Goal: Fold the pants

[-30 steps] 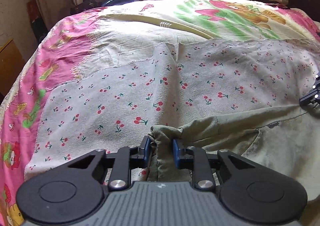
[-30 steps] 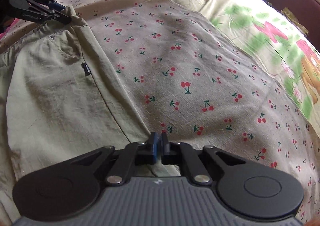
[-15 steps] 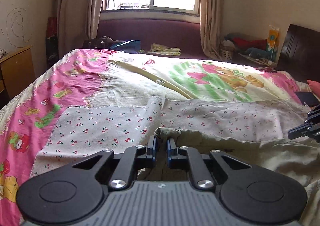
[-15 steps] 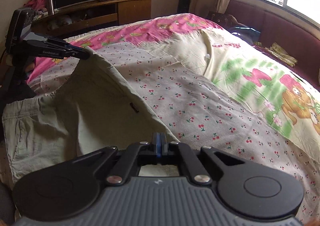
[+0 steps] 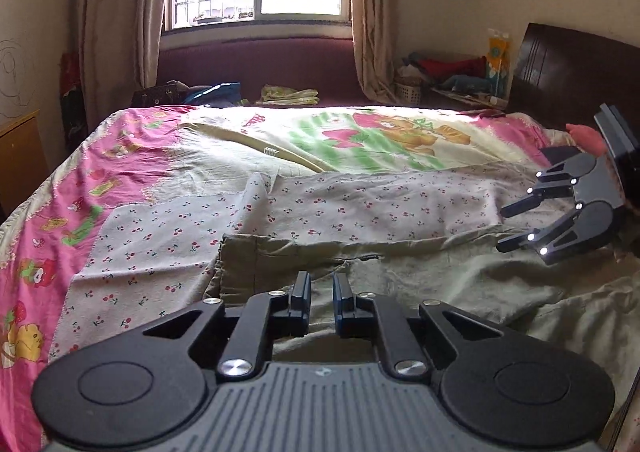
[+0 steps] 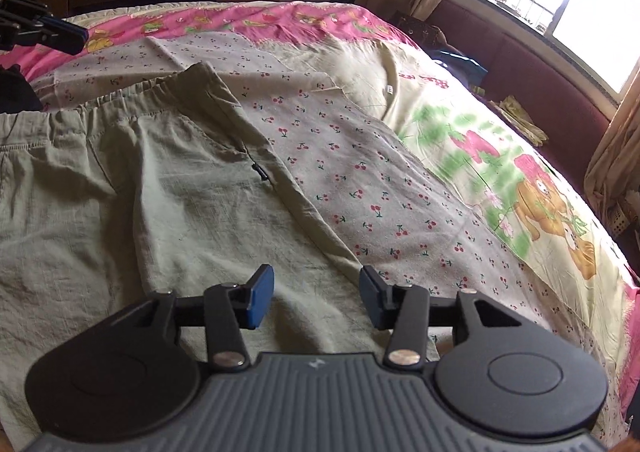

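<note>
Olive linen pants (image 6: 168,192) lie folded lengthwise on the bed (image 6: 400,180).
We are opening both the left claw (image 5: 321,292) and right claw (image 6: 316,294), nothing gripped; crosswise folds remain.

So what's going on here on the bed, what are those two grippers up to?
A person with a handheld gripper in each hand is folding pale green pants on a bed covered with cartoon-print sheets. The right gripper has its jaws opening, pads clear of the fabric lying below. The left gripper has its jaws opening too, only narrowly apart, with nothing pinched between them. The pants lie flat on the cherry-print sheet, let go by both grippers.
</note>
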`<action>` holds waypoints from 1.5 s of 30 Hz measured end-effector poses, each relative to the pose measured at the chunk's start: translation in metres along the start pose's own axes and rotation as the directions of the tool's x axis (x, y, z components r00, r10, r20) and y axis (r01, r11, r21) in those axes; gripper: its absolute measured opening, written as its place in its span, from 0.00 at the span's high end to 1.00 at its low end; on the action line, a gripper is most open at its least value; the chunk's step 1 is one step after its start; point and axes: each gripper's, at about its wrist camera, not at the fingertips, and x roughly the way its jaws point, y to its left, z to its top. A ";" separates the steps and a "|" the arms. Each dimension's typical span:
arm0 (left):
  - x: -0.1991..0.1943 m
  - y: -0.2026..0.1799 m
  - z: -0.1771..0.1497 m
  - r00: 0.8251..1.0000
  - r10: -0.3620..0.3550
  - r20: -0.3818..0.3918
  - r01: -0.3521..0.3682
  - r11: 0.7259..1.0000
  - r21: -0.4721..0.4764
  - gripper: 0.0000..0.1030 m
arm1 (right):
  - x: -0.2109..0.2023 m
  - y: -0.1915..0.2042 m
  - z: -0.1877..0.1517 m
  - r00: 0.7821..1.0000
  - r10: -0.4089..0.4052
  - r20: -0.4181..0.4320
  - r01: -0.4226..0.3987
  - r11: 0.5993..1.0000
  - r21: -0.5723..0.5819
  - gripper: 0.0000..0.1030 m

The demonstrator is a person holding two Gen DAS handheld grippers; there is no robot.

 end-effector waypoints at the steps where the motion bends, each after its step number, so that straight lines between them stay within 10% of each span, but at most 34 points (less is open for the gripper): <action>1: 0.015 0.001 0.002 1.000 0.000 -0.022 0.001 0.999 0.039 0.65 | 0.009 -0.002 0.002 1.000 0.016 -0.013 -0.016 1.000 -0.011 0.52; 6: 0.080 0.027 0.028 0.994 0.027 -0.109 -0.006 0.981 0.194 0.44 | 0.082 -0.022 0.011 0.991 0.108 -0.079 -0.113 0.992 -0.059 0.52; 15: 0.163 0.072 0.041 0.942 0.014 -0.334 0.053 0.980 0.191 0.34 | 0.116 -0.046 0.010 0.954 0.263 -0.144 -0.257 0.964 0.062 0.60; 20: 0.176 0.069 0.042 0.928 0.044 -0.370 0.038 0.977 0.211 0.59 | 0.125 -0.052 0.018 0.946 0.261 -0.191 -0.247 0.965 0.091 0.97; 27: 0.124 0.059 0.047 0.977 0.027 -0.212 0.009 0.986 0.168 0.68 | 0.085 -0.048 0.021 0.968 0.230 -0.104 -0.219 0.970 0.111 0.98; 35: 0.005 0.036 0.015 0.999 0.038 -0.017 -0.036 0.991 0.126 0.68 | -0.063 0.009 0.014 0.987 0.138 0.081 -0.144 0.987 0.068 0.99; 45: -0.100 0.015 -0.104 0.995 0.051 -0.082 -0.057 0.996 -0.066 0.68 | -0.112 0.175 -0.073 0.978 0.201 -0.051 -0.201 0.980 0.011 0.98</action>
